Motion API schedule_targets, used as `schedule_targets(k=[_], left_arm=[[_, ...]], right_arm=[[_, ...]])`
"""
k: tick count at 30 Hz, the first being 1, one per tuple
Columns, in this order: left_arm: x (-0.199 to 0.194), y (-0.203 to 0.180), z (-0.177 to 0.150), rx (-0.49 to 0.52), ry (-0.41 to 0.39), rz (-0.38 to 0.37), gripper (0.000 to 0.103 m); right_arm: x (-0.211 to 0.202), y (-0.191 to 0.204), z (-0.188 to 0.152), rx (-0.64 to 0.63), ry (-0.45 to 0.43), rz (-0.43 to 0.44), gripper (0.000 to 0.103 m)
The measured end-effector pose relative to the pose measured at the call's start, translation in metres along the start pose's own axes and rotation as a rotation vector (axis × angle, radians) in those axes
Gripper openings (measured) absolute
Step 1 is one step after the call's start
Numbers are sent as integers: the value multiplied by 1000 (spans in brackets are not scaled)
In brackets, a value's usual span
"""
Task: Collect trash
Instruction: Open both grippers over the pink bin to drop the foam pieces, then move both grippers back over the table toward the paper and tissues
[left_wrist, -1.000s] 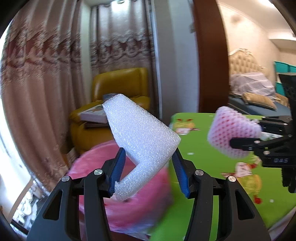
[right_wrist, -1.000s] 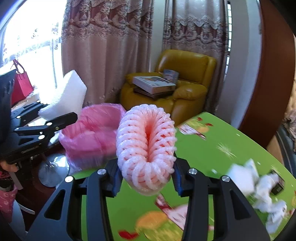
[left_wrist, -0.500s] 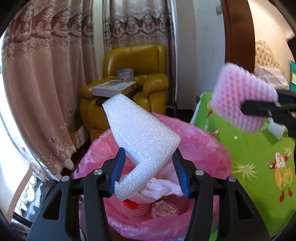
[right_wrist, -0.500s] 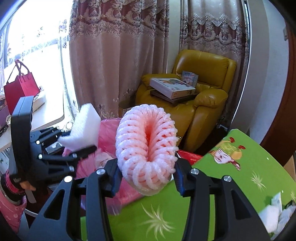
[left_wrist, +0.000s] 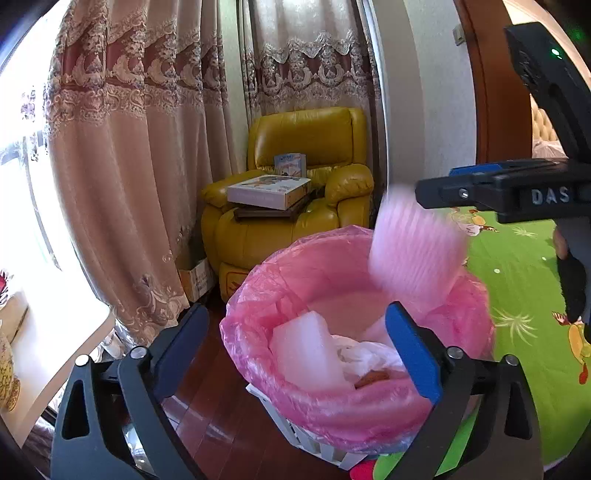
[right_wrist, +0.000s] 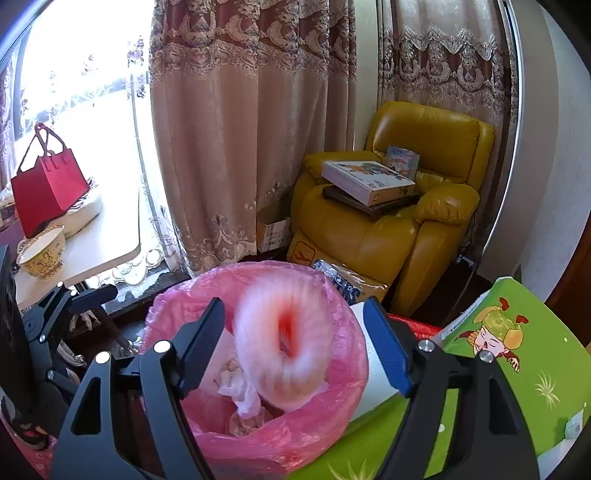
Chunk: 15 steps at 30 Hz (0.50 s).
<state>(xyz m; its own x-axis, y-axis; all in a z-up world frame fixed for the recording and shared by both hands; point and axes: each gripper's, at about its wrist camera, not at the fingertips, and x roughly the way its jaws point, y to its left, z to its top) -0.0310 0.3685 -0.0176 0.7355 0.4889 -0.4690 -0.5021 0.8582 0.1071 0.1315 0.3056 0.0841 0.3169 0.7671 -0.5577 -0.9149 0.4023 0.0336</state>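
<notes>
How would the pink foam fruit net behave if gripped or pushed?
The pink foam net is probably very light: it shows blurred above the pink-lined bin, between the open right gripper. Its open mesh ring suggests it squashes easily and springs back. Likely not fragile.

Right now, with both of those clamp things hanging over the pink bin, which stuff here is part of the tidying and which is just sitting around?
Part of the job:
- pink-lined bin
- white foam piece, lying in the bin
- pink foam net, blurred, falling into the bin
- left hand-held gripper, open
- right hand-held gripper, open

Just lying about:
- yellow armchair with boxes
- red bag
- patterned bowl
- curtains
</notes>
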Motion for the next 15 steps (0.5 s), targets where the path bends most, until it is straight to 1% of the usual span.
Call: schedule_targets(k=[3, 8, 12, 15], left_arm=[[-7, -10, 0, 9, -4, -9, 93], [-17, -39, 1, 33, -6, -67, 94], [-20, -72, 5, 70, -9, -129, 94], [-21, -106, 9, 105, -1, -199, 94]], right_arm=[[-11, -1, -4, -14, -14, -17, 76], [-50, -21, -21, -18, -37, -58, 76], [-94, -54, -49, 23, -60, -101, 76], [-134, -88, -79, 66, -65, -172, 76]])
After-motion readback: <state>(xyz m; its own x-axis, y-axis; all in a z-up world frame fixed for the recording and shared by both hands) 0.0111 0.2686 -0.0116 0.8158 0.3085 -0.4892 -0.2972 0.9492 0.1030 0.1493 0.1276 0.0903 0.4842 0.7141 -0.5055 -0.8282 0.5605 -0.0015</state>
